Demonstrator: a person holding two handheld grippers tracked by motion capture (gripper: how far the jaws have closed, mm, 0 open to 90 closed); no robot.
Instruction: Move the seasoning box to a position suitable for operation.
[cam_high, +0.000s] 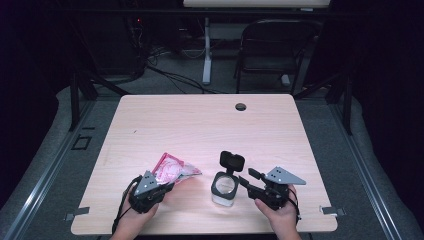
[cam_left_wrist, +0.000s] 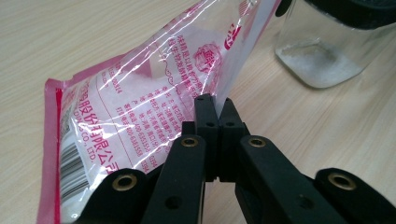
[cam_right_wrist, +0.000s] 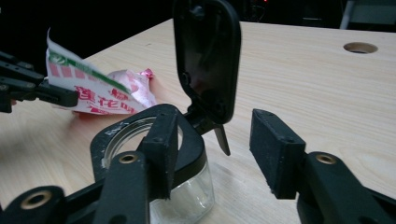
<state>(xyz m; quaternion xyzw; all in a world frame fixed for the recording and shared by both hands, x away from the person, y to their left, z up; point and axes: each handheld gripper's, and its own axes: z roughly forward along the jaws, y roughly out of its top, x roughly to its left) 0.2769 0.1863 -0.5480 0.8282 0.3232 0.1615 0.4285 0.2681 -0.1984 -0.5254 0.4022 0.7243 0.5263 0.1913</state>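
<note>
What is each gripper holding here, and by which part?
The left gripper is shut on the plastic bag, pinching its edge. The right gripper holds nothing; its jaws stand open beside the glass jar.

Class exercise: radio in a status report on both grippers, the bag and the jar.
Left gripper shut on bag edge. Right gripper open beside jar, lid flipped up. White grains in jar. Nothing between bag and jar.

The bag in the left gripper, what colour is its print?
Pink-red print on clear film of the bag, clearest in the left gripper view.
</note>
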